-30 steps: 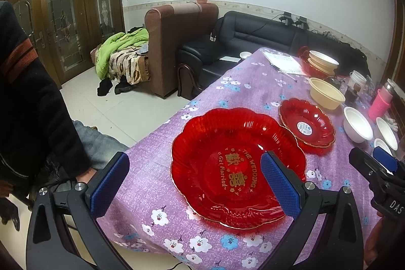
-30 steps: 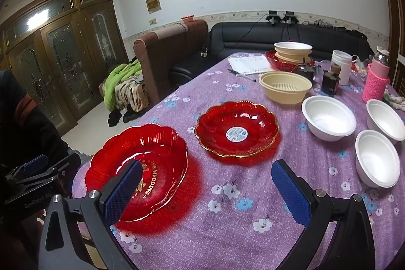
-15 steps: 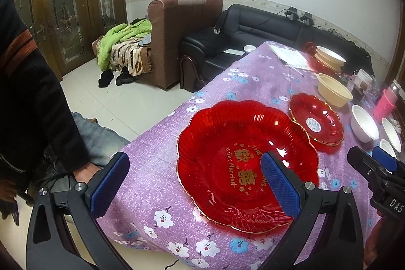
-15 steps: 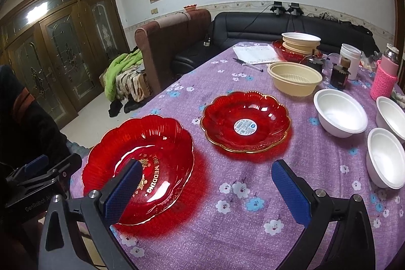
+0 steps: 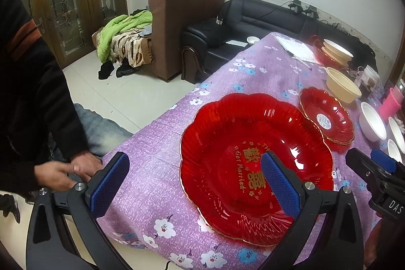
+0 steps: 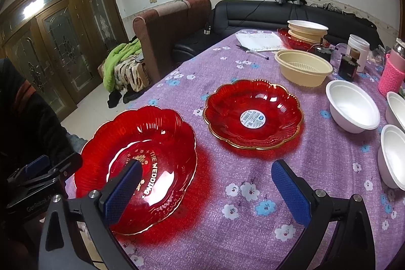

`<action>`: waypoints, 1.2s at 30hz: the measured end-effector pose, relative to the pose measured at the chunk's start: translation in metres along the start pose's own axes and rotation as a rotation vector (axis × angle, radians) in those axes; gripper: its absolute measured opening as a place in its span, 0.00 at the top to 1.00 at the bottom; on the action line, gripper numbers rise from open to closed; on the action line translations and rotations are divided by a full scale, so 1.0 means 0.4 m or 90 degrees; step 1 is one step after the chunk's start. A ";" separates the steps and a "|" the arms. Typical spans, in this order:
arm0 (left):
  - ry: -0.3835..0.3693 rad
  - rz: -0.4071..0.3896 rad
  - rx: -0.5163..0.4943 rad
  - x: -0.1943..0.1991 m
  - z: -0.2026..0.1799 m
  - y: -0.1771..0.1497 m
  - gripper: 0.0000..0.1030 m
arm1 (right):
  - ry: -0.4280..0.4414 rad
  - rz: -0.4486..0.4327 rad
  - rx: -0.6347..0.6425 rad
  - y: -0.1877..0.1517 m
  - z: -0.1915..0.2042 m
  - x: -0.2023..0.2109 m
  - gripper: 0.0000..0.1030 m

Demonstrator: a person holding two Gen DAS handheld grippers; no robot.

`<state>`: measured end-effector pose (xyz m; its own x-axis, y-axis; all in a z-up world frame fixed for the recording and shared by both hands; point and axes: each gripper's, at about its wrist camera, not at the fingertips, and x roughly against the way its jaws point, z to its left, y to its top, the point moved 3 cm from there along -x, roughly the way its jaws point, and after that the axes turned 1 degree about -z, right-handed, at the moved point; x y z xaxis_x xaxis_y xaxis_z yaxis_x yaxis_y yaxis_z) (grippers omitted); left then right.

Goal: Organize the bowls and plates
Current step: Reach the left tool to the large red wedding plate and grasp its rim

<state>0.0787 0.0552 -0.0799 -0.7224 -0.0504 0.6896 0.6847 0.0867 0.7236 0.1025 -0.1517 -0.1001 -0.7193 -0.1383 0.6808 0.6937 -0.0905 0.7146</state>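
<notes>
**Both hand-held grippers spread over the large red plate**

The large red plate [image 5: 255,163] is seen lying flat near the worktop [image 6: 253,189] edge. The left hand-held gripper [image 5: 193,184] is held spread, empty, above its near rim. The right hand-held gripper [image 6: 206,190] is likewise spread and empty. A smaller red plate [image 6: 253,113] lies just beyond, with white bowls [image 6: 351,110] beside it.

Two black hand-held grippers, blue-padded; a person in dark clothes

Left gripper [image 5: 193,181]: black frame, textured blue pads on both fingers [image 5: 109,184], silver screws at the joints; right gripper [image 6: 206,190] built alike, its side lettered "DAS" in white; the person's sleeve [image 5: 33,72] is black with orange-brown stripes near the shoulder; blue jeans [image 5: 98,130] below it.
</notes>
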 end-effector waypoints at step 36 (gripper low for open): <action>0.018 0.076 0.005 -0.088 0.017 -0.021 0.00 | 0.004 0.062 -0.006 -0.007 0.014 -0.123 0.02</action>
<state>0.0977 0.0632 -0.1106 -0.6331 -0.0677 0.7711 0.7645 0.1020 0.6365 0.1359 -0.1391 -0.1347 -0.6478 -0.1536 0.7462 0.7610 -0.0856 0.6430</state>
